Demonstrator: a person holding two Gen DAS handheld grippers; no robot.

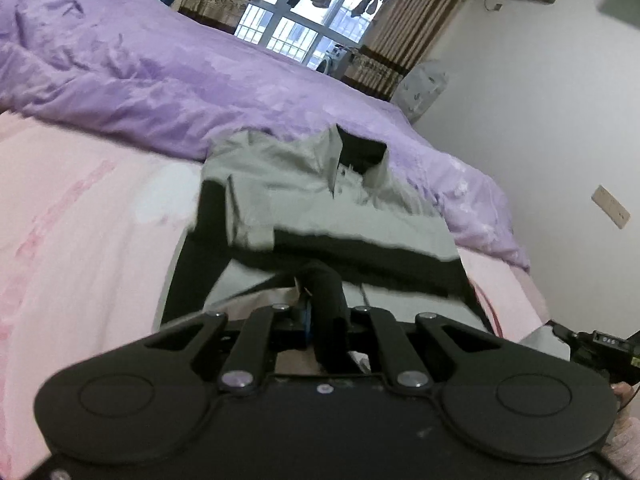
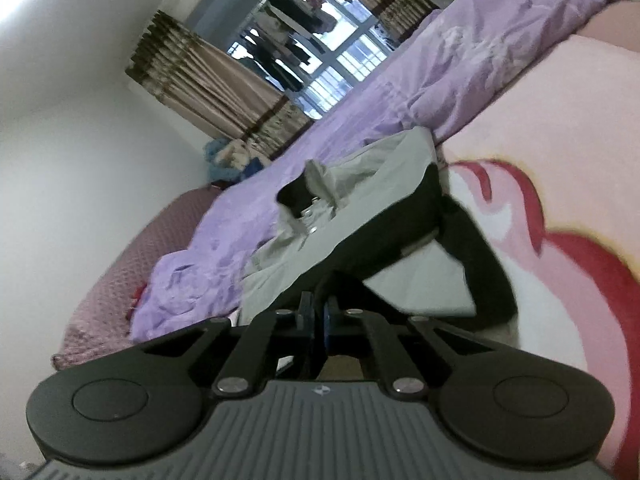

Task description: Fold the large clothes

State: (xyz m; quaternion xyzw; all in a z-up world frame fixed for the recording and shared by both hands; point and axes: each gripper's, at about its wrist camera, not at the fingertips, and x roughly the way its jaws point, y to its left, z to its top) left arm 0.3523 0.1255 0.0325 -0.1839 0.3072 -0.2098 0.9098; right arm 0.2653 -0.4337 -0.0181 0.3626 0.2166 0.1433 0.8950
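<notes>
A grey jacket [image 1: 280, 176] with black lining and black trim lies on the pink bed sheet [image 1: 80, 240], collar toward the purple duvet. My left gripper [image 1: 320, 300] is shut on the jacket's black hem edge and holds it lifted off the bed. In the right wrist view the same jacket [image 2: 360, 208] stretches away from me, and my right gripper [image 2: 318, 304] is shut on another part of its black hem. The lifted edge is folded over the jacket's body. The right gripper's body [image 1: 592, 344] shows at the right edge of the left wrist view.
A crumpled purple duvet [image 1: 160, 72] covers the far side of the bed. A pink sheet with a red pattern [image 2: 560, 240] lies under the jacket. A window with hanging clothes [image 1: 320, 0], curtains and white walls lie beyond. A maroon quilted bed edge [image 2: 120, 280] is at the left.
</notes>
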